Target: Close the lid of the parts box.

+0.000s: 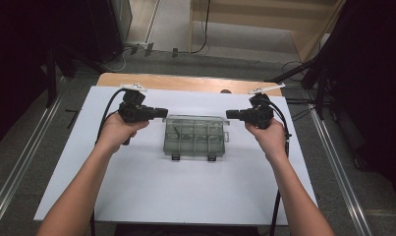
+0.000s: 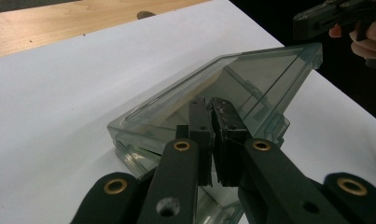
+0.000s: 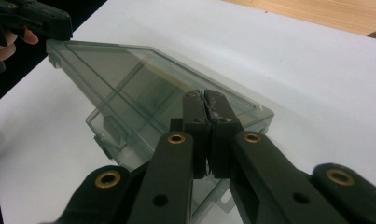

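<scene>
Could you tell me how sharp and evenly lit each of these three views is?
High view: soft but even, white sheet bright, room edges black. Left gripper view: clear plastic box fairly sharp, nearest part of the left gripper blurred. Right gripper view: the same, the right gripper soft low down, faint shadow by the box.

Desk [image 1: 185, 82]: light wooden top, seen as a strip along the far edge, with one dark round spot [image 1: 226, 91] near that edge. White sheet [image 1: 185, 191]: laid flat over nearly the whole desk, reaching the near edge and both sides; surface plain and unmarked. Clear smoky-grey plastic compartment box [image 1: 194, 136]: placed directly on the white sheet, roughly centred left to right and nearer the far half; lid shut, inner dividers visible through it, two dark latches on the near side, one small tab on the right end.
</scene>
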The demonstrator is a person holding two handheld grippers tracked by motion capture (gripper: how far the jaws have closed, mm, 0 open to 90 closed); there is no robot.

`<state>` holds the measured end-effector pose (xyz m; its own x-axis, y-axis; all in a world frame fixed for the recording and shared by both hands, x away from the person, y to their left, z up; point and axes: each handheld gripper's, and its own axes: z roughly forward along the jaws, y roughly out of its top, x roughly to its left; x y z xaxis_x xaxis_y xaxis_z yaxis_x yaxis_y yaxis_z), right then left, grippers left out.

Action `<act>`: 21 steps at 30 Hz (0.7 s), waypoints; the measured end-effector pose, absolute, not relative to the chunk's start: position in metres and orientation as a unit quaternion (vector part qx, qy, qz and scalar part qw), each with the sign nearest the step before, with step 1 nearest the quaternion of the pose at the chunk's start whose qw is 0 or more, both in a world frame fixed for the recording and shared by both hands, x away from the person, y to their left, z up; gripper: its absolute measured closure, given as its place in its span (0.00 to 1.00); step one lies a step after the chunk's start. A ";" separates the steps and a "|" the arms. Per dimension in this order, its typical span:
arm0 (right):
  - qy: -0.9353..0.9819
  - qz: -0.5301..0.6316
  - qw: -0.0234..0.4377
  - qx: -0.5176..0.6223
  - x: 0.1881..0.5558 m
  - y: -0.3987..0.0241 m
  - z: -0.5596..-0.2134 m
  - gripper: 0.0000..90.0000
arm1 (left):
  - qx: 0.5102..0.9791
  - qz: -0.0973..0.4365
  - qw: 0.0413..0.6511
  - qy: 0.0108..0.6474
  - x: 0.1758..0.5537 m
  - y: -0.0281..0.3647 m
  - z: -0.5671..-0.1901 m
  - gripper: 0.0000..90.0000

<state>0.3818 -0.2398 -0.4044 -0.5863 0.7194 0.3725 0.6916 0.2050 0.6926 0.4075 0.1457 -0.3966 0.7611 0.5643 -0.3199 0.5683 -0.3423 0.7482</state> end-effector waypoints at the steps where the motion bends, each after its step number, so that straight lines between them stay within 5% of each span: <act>1: 0.779 0.436 0.019 0.451 0.380 -0.239 -0.404 0.99 | 0.819 -0.002 0.458 0.345 0.406 0.145 -0.397 0.97; 21: 0.794 0.423 0.013 0.437 0.357 -0.229 -0.404 1.00 | 0.830 0.008 0.449 0.330 0.386 0.138 -0.402 0.97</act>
